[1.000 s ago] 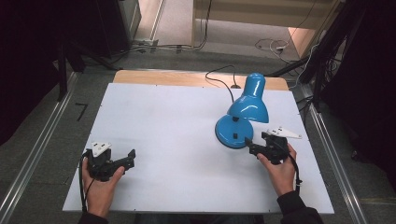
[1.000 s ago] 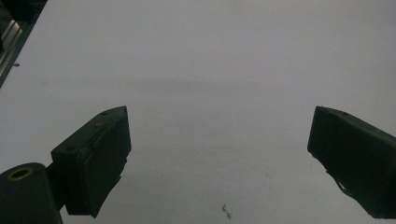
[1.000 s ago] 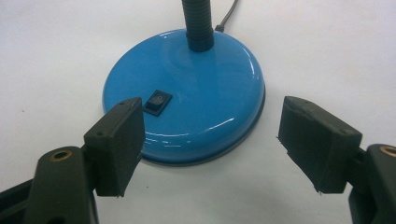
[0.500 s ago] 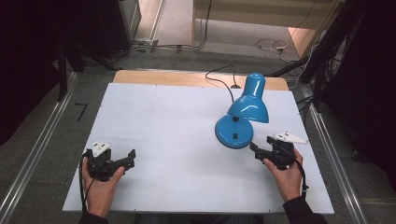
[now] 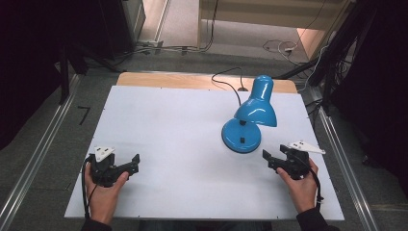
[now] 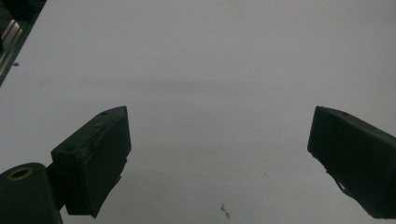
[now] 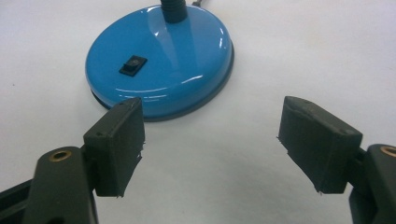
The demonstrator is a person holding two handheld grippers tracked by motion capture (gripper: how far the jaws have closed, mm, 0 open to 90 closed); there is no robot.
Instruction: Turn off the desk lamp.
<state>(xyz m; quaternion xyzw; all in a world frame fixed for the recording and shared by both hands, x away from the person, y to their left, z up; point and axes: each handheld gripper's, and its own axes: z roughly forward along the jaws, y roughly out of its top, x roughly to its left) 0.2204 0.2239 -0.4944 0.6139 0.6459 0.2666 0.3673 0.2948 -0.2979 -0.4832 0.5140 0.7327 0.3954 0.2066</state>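
Left gripper (image 5: 136, 163) sits low over the near left of the white table (image 5: 168, 120), jaws spread wide with nothing but bare matte surface between them. Right of centre stands the blue desk lamp (image 5: 250, 115): a glossy round base with a small black rocker switch (image 7: 133, 65), a dark neck rising from it, and a smooth conical shade whose long axis tilts up and away, mouth facing down toward the person. Right gripper (image 5: 267, 159) rests just beside the base, jaws apart, empty.
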